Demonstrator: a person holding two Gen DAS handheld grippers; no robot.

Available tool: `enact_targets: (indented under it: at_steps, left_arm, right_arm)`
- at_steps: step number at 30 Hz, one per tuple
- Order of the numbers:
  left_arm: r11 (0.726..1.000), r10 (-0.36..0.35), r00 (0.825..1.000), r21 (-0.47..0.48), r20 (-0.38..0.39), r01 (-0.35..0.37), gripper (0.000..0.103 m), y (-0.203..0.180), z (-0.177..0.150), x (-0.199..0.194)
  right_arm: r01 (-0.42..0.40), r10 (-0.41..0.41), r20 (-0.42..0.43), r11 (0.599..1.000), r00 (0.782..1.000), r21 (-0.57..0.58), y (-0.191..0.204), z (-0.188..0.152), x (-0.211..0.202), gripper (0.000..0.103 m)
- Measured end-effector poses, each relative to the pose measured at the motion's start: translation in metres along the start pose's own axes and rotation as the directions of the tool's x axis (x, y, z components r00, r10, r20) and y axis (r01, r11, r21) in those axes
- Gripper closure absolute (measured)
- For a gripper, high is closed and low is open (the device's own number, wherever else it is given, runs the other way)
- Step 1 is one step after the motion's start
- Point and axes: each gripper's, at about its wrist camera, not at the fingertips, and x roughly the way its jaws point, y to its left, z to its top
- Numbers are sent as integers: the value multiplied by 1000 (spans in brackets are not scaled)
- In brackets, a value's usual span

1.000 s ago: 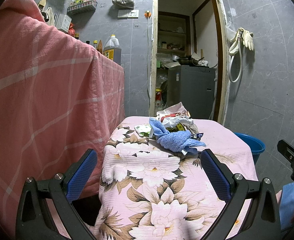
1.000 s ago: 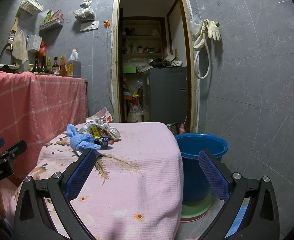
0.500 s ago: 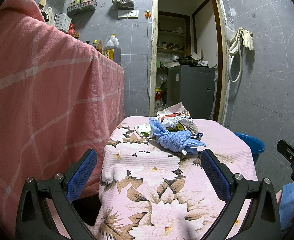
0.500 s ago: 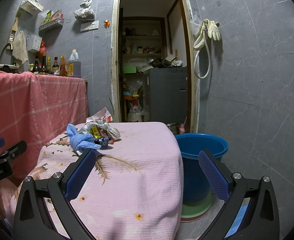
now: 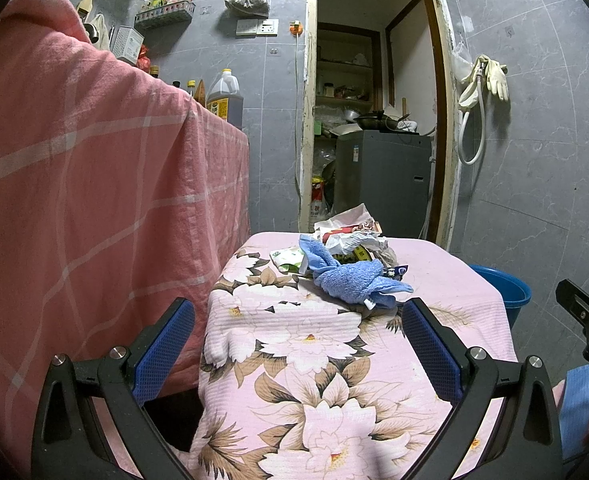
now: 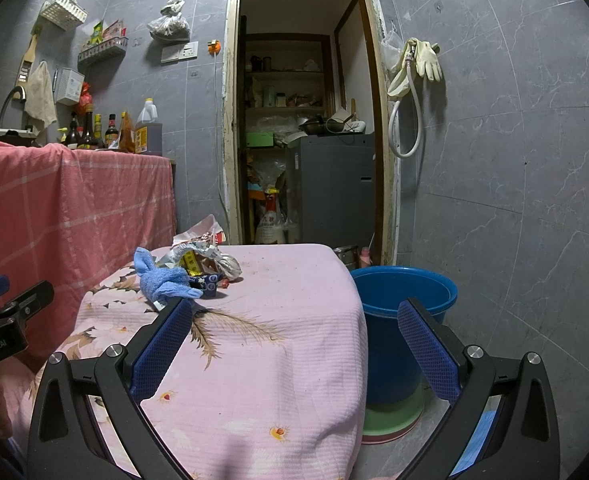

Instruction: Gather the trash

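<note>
Holding both tongs wide apart and empty, you face a table [image 5: 294,344] draped in pink flowered cloth. Your left gripper [image 5: 296,350] hangs over the near end of the table, its blue pads [image 5: 162,346] spread either side of the floral print. Your right gripper [image 6: 294,348] sits over the table's right near corner, one pad above the cloth, the other in front of the blue bucket [image 6: 404,300].

The trash [image 5: 350,244] lies at the far end of the table: crumpled wrappers and packets in a heap, with a blue rag [image 5: 354,278] lying against the near side of the pile, touching it. The bucket stands on the floor just beside the table's right edge, on a green base. A red checked cloth [image 5: 94,200] hangs to the left of the table.
</note>
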Motion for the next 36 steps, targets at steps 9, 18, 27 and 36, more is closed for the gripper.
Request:
enact_targets:
  at_steps: [9, 18, 27, 36]
  left_arm:
    - [1000, 1, 1000, 0, 0, -1, 2, 0, 0, 0]
    - [1000, 0, 1000, 0, -1, 0, 2, 0, 0, 0]
    - [1000, 7, 1000, 2, -9, -7, 2, -2, 0, 1]
    - [999, 46, 998, 26, -29, -46, 2, -6, 8, 15]
  right_arm:
    - [0, 0, -1, 1000, 1000, 0, 0, -1, 1, 0]
    - [0, 0, -1, 1000, 1000, 0, 0, -1, 1, 0]
    - [-5, 5, -6, 1000, 1000, 2, 0, -2, 2, 0]
    - [-35, 35, -48, 999, 998, -12, 4, -1, 19, 0]
